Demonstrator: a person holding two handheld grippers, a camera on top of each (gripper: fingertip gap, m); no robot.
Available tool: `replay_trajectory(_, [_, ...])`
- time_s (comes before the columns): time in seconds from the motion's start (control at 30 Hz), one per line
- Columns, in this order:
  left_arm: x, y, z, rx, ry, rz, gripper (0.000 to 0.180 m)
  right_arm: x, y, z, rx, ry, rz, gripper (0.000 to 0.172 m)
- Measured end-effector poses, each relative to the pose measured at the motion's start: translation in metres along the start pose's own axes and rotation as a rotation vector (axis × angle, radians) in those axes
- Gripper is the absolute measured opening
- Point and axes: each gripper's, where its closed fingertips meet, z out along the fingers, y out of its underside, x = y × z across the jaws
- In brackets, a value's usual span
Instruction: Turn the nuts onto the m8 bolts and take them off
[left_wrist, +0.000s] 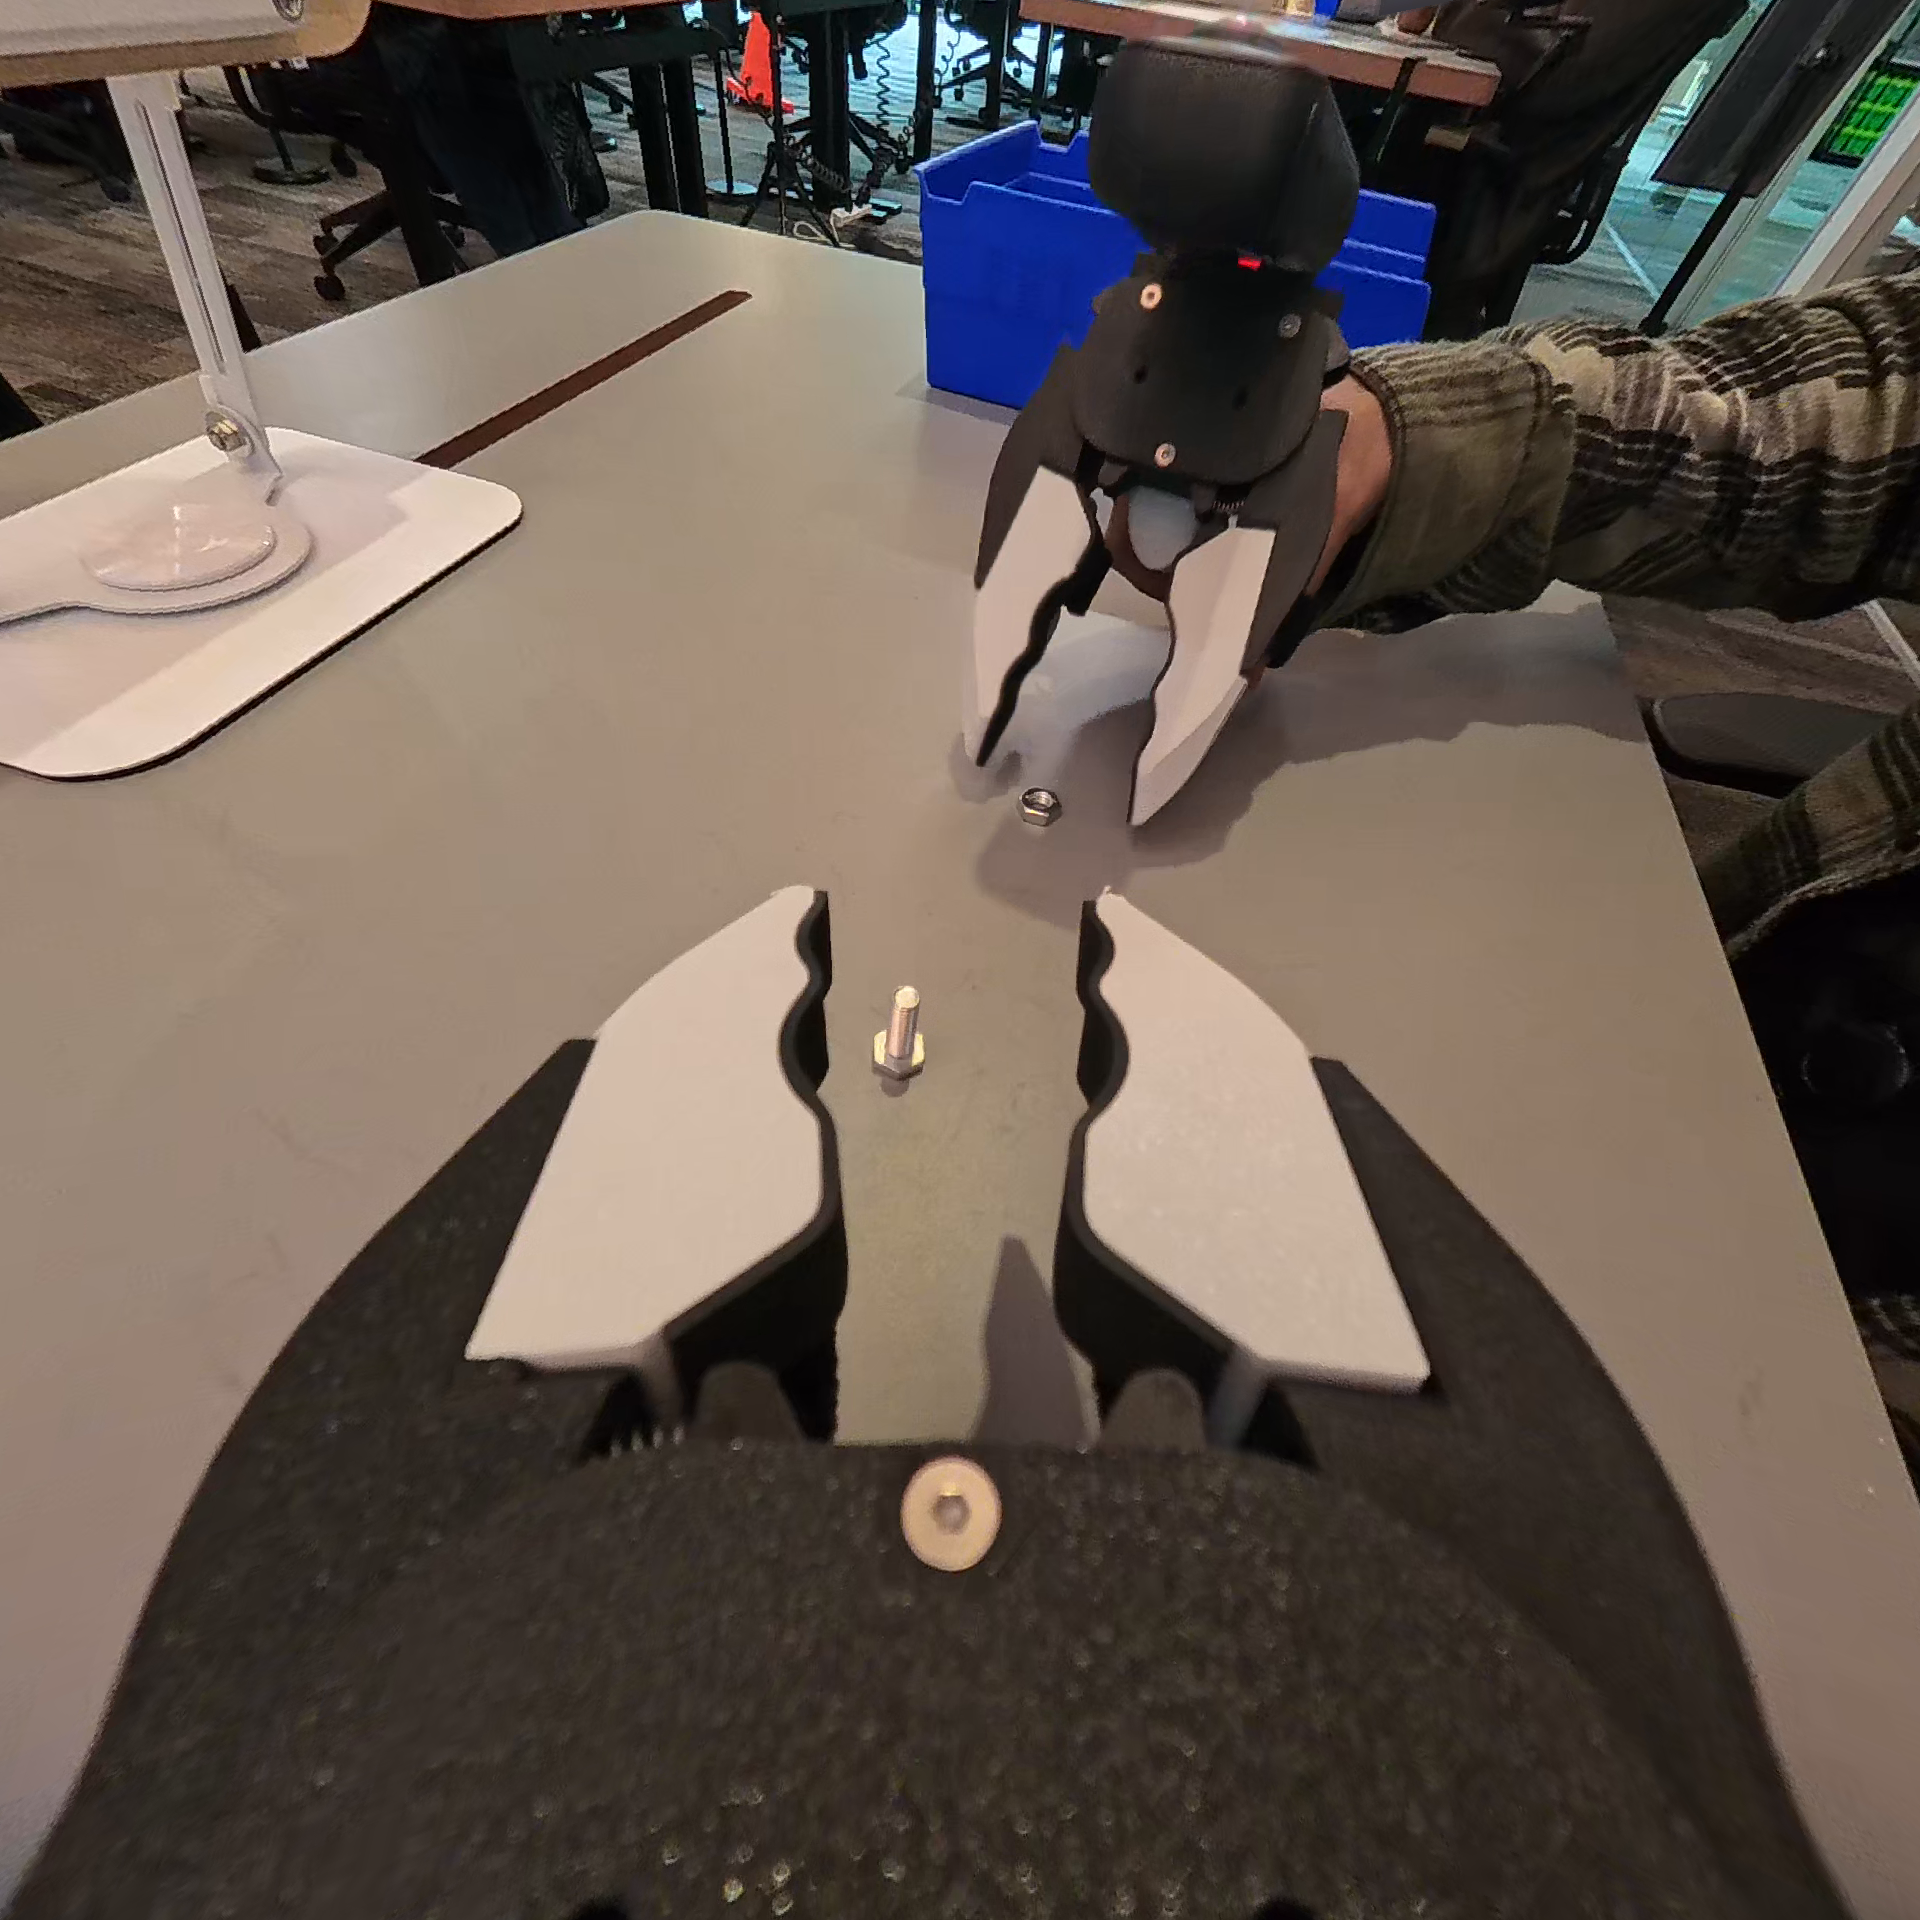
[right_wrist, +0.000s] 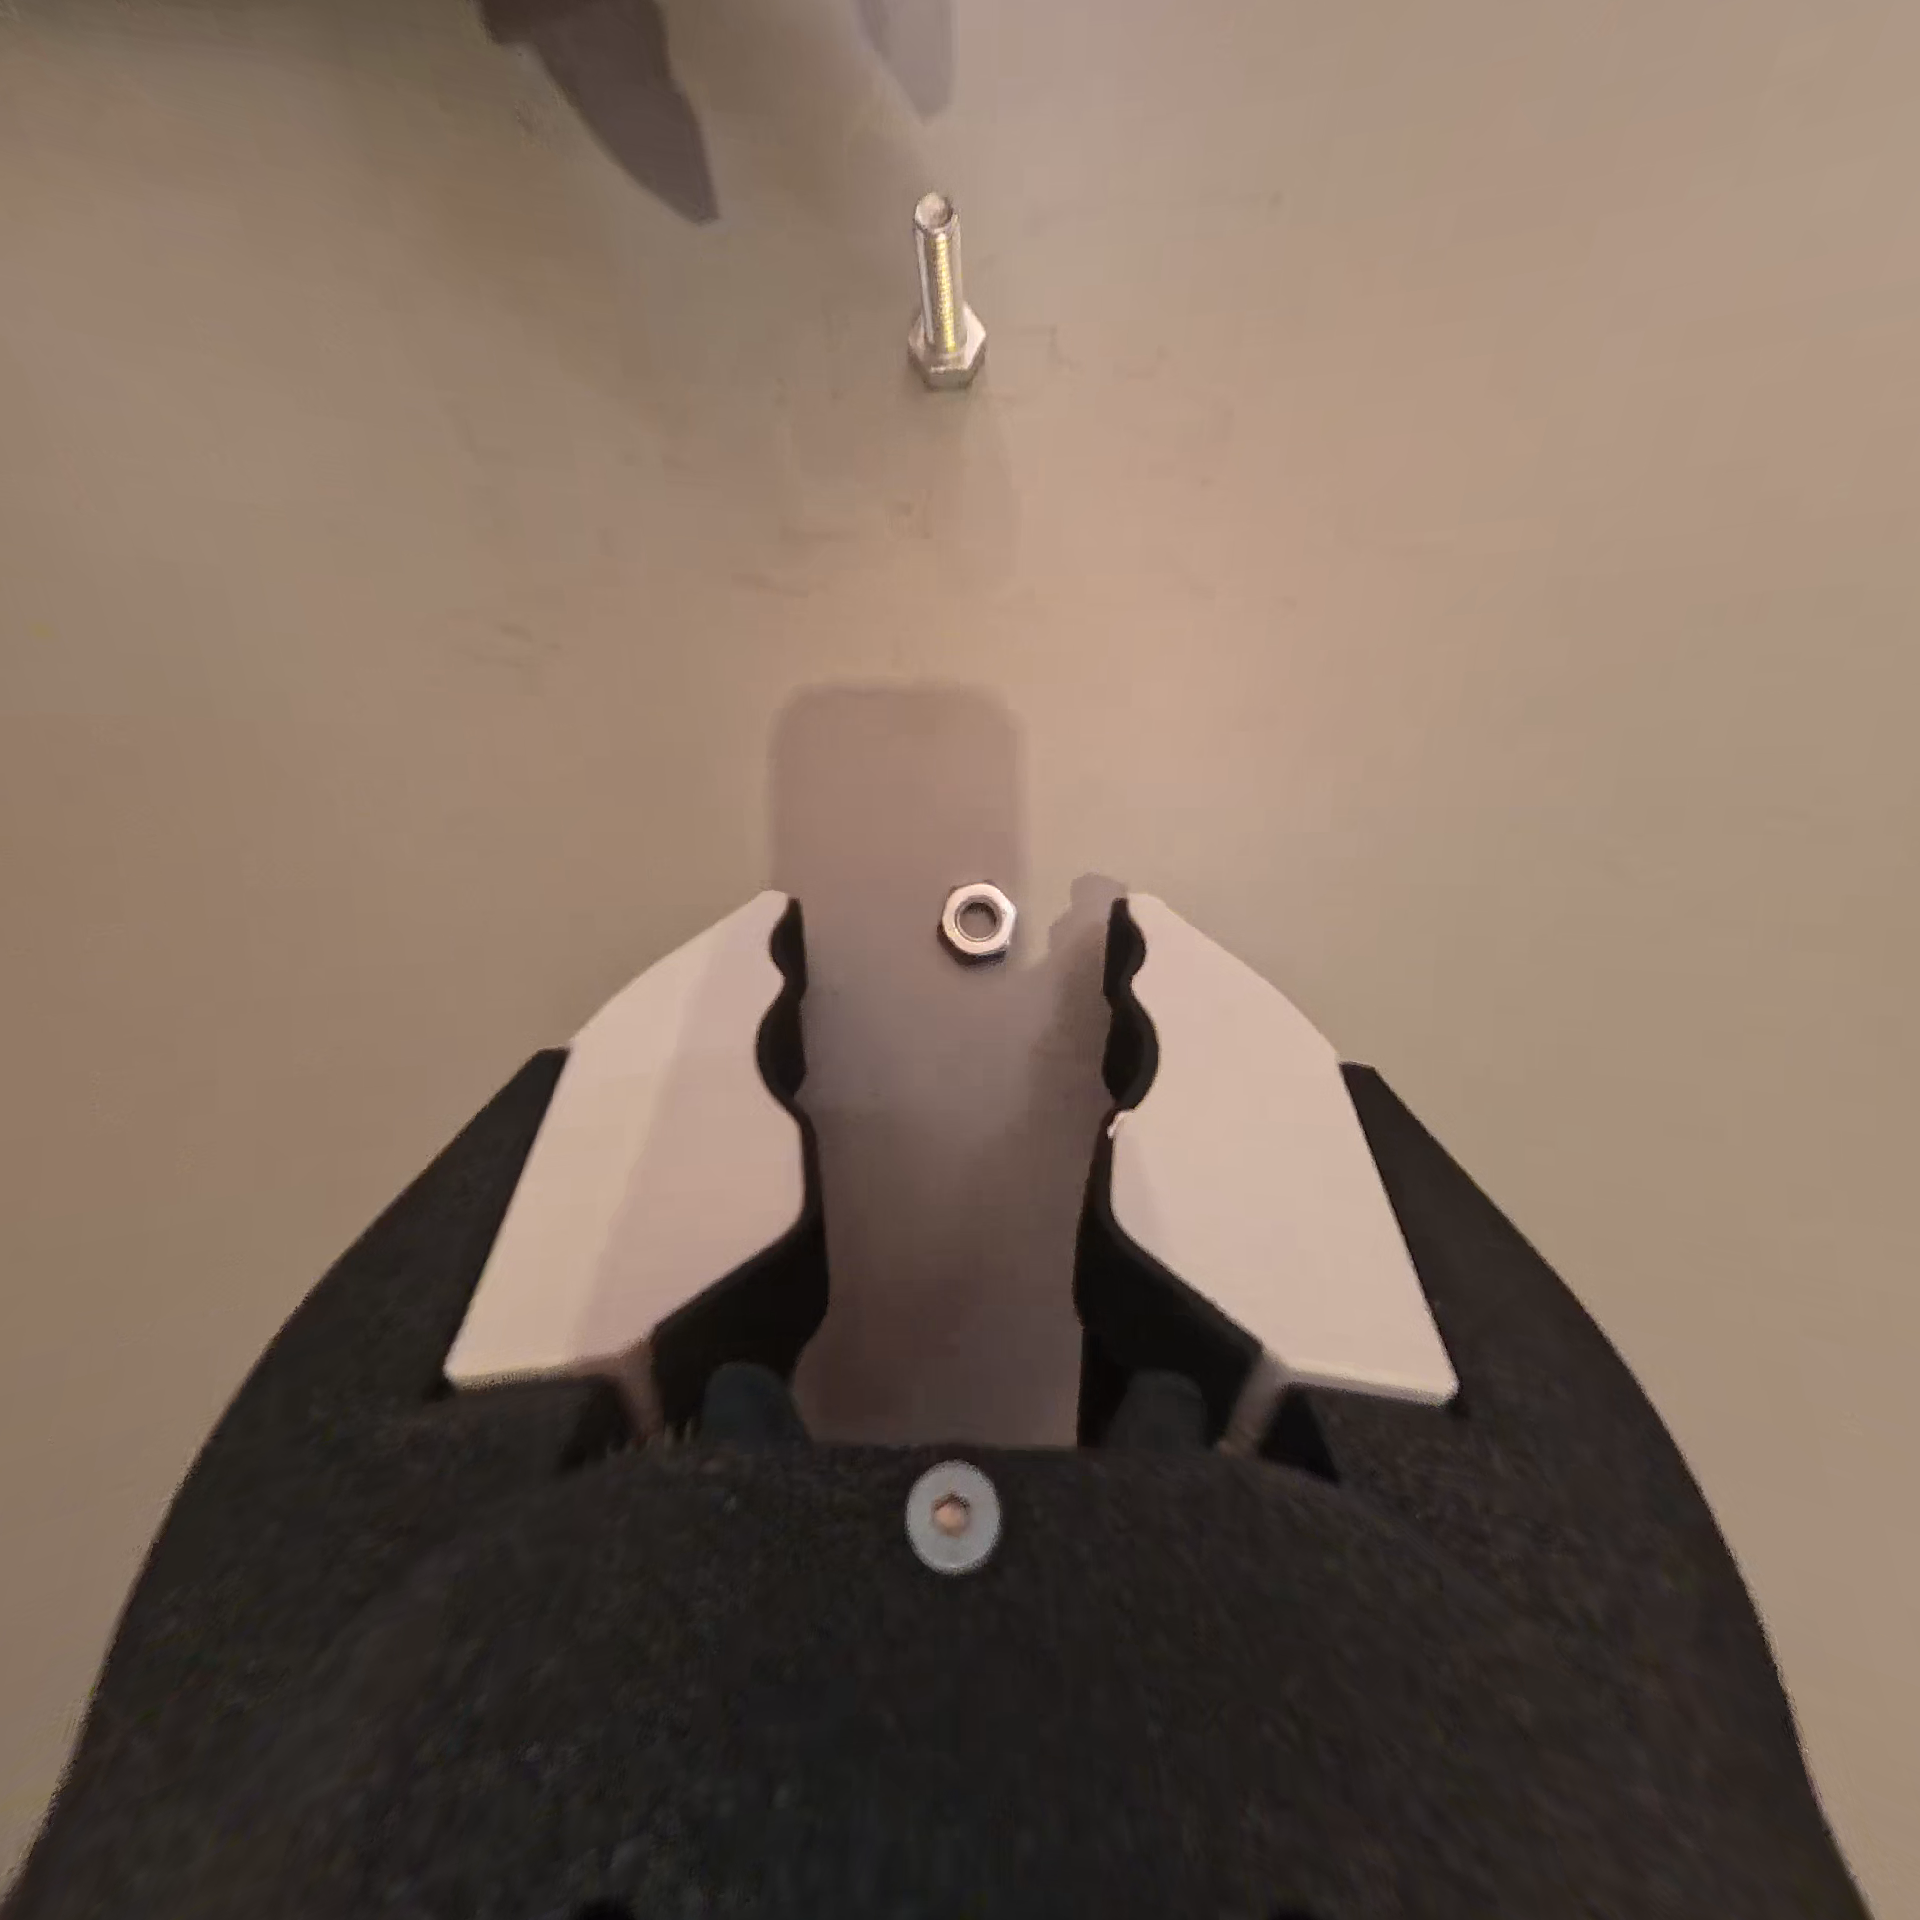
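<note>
In the left wrist view, the left claw (left_wrist: 954, 904) is held open, with a silver bolt (left_wrist: 900, 1034) standing head-down on the grey bench (left_wrist: 520, 935) between its fingers, touched by neither. Farther off, the right claw (left_wrist: 1055, 790) is pointed down at the bench, open, and a small nut (left_wrist: 1038, 805) lies flat between its tips. A blue bin (left_wrist: 997, 281) and a white stand (left_wrist: 208, 540) are seen behind.

In the right wrist view, the nut (right_wrist: 977, 923) is seen lying between the parted fingers of the right claw (right_wrist: 954, 904), clear of both. The bolt (right_wrist: 940, 301) stands well beyond it.
</note>
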Motion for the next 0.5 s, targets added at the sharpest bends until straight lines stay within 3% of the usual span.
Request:
replay_trajectory(0.27, [-0.002,0.012,0.004,-0.051,0.006,-0.006,0.042,0.002,0.002,0.006,-0.006,-0.021,0.009,0.048])
replay_trajectory(0.5, [-0.006,0.042,0.017,-0.216,-0.004,0.001,0.041,0.000,0.003,0.007,-0.021,-0.037,0.006,0.045])
